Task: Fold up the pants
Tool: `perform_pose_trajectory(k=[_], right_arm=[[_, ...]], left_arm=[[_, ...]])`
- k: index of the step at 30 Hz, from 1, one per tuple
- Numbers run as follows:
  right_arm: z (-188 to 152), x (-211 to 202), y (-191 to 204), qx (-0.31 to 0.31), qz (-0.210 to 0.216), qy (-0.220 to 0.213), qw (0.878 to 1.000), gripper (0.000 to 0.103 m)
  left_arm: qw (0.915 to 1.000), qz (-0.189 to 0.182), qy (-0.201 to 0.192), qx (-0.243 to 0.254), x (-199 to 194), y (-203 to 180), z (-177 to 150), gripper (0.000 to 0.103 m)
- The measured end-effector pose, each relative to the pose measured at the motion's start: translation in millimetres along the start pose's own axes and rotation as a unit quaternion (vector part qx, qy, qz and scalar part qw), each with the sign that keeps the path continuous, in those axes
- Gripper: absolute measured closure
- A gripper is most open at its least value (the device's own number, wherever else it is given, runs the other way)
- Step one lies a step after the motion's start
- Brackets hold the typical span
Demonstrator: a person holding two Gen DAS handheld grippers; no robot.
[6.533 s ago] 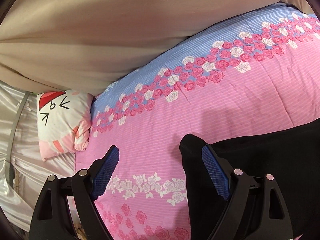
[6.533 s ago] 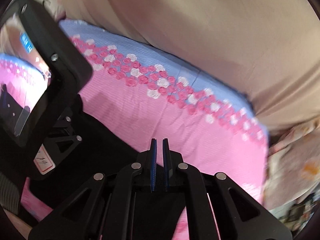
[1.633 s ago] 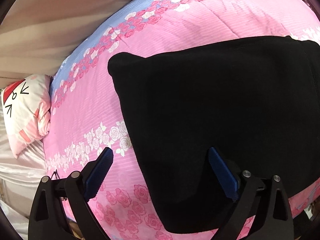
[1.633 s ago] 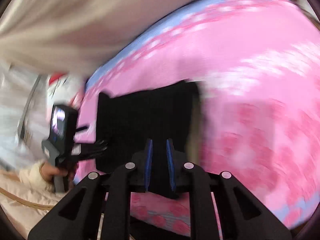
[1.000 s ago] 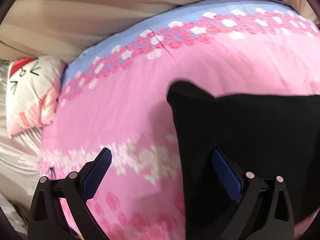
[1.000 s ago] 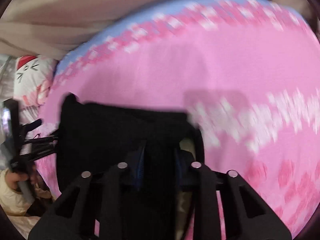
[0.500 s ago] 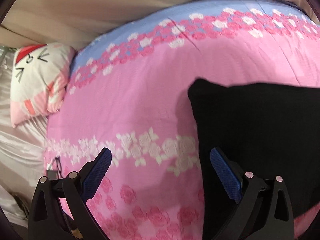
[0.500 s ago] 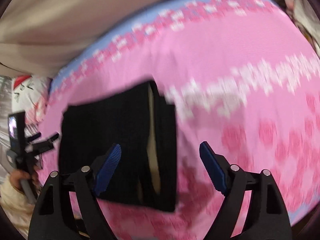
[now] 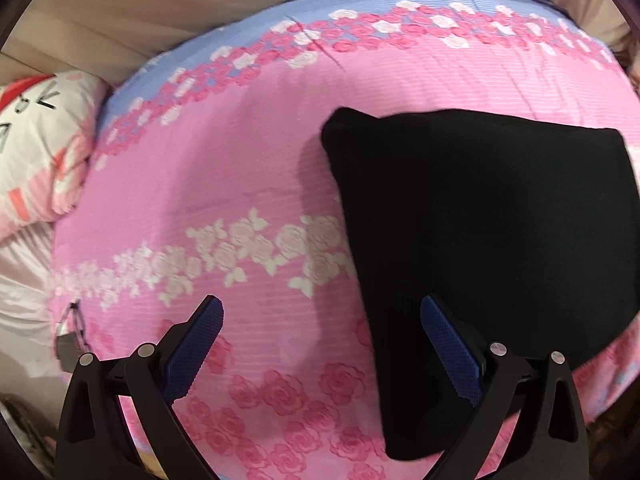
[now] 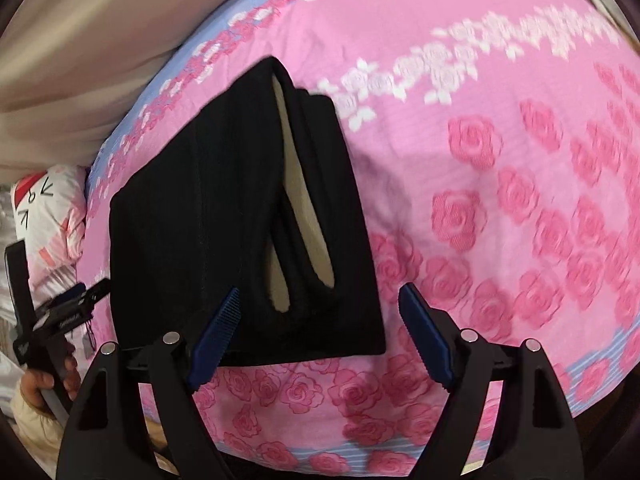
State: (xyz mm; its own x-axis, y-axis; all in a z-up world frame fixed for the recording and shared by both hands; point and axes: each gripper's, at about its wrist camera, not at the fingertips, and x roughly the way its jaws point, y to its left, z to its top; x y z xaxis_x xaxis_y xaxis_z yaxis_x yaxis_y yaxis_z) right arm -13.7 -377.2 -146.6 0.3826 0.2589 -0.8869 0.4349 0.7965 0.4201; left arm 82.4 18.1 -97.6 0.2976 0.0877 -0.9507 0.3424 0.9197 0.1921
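Black pants (image 10: 224,216), folded into a compact rectangle, lying flat on the pink rose-patterned bedspread (image 10: 500,208). Cream lining (image 10: 304,200) showing in two slits along the folded edge on the right side of the bundle. Ahead of the right tongs (image 10: 320,322) and reaching back between their blue pads, mostly toward the left pad; near edge of the bundle just beyond the tips. Right tongs released, spread wide, gripping nothing, with the pads clear of the cloth. From the left view, pants (image 9: 480,232) ahead and to the right of the left tongs (image 9: 320,332), the right pad overlapping the black cloth in the picture, the left pad over bare bedspread (image 9: 224,184). Left tongs (image 10: 76,304) likewise released and empty, seen far left of the right tongs, held in a hand (image 10: 38,384) with a cream sleeve. White cartoon-face pillow (image 9: 36,136) far left beyond the bedspread. Beige fabric (image 9: 180,4) along the top behind the bed.
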Motion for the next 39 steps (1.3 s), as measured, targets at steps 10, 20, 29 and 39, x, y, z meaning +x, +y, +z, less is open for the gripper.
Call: perform_pose_trajectory(k=[10, 20, 29, 39], right_arm=[[5.0, -31.9, -3.3, -0.048, 0.016, -0.032, 0.998, 0.035], [-16.8, -23.7, 3.5, -0.148, 0.021, -0.005, 0.989, 0.078], [-11.7, -41.2, -21.8, -0.081, 0.106, -0.009, 0.991, 0.072], [-31.5, -26.0, -22.1, -0.146, 0.018, 0.021, 0.989, 0.087]], left_arm=[[0.9956, -0.041, 0.025, -0.081, -17.1, -4.7, -27.4, 0.005], [0.996, 0.023, 0.077, -0.039, 12.8, -38.2, -60.9, 0.005], [0.9967, 0.028, 0.065, -0.041, 9.3, -34.2, -64.5, 0.005], [0.9975, 0.036, 0.061, -0.01, 4.2, -39.8, -68.5, 0.005]])
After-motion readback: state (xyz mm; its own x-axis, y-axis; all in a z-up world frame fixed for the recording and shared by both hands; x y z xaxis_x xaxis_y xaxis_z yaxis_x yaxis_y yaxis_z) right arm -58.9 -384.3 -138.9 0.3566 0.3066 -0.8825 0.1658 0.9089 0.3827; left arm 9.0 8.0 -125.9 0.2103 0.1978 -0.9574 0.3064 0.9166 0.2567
